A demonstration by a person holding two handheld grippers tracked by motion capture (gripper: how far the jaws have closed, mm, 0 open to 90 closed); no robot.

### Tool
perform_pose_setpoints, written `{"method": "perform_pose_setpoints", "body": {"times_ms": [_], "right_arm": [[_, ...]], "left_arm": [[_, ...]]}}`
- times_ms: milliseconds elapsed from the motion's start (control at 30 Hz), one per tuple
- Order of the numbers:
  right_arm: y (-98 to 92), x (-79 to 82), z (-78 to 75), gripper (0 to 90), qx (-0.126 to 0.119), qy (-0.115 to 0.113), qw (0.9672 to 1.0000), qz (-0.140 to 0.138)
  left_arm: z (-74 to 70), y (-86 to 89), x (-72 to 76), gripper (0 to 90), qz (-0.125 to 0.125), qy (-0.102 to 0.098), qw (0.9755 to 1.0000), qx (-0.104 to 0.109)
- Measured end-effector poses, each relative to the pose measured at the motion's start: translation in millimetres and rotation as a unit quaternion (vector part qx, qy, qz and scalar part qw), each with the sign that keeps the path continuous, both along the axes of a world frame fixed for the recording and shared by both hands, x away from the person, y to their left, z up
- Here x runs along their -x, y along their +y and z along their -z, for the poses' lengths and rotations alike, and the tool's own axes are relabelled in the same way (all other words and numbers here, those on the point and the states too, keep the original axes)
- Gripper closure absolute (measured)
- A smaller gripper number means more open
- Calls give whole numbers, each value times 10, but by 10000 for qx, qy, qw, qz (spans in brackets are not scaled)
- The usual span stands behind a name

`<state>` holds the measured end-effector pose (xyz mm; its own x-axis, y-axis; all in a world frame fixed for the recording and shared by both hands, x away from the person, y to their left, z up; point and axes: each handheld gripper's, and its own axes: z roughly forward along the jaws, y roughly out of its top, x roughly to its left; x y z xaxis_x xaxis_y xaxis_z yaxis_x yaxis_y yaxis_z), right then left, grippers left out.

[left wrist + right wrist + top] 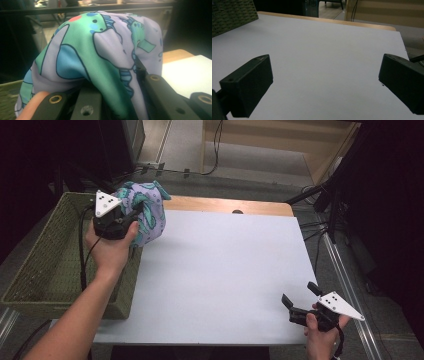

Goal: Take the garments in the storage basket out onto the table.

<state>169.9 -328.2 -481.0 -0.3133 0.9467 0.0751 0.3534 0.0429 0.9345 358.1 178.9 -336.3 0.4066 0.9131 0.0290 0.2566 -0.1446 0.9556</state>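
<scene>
A lavender cloth (pixel 151 210) printed with green and blue dinosaur shapes hangs bunched in the air above the table's far left corner, next to the basket. My left gripper (pixel 136 214) is shut on the cloth, and a hand holds the gripper from behind. In the left gripper view the cloth (pixel 100 55) drapes over both jaws and hides their tips. Near the table's front right corner my right gripper (pixel 299 292) is held low, open, with nothing between its jaws. In the right gripper view the right gripper (pixel 324 82) looks across bare white table.
A green woven basket (pixel 30 302) stands along the table's left side; its wall (pixel 232 15) also appears in the right gripper view. A white sheet (pixel 225 270) covers the wooden table (pixel 225 205). Dark stands and cables lie beyond the right edge.
</scene>
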Motion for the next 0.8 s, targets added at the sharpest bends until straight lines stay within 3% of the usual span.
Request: {"method": "perform_pose_setpoints", "body": {"times_ms": [267, 467, 600, 767, 800], "right_arm": [[1, 0, -4, 0, -8, -16, 10000, -6], [10, -4, -3, 0, -24, -7, 10000, -5], [13, -4, -7, 0, 3, -21, 10000, -19], [22, -8, -5, 0, -13, -14, 10000, -26], [25, -10, -4, 0, -14, -8, 10000, -30]], "left_arm": [[89, -388, 159, 756, 496, 6, 9988, 16], [176, -675, 285, 755, 892, 112, 9959, 89], [277, -933, 393, 755, 1259, 234, 9917, 137], [372, -1121, 460, 754, 1512, 340, 9878, 154], [424, -1216, 491, 754, 1658, 413, 9851, 189]]}}
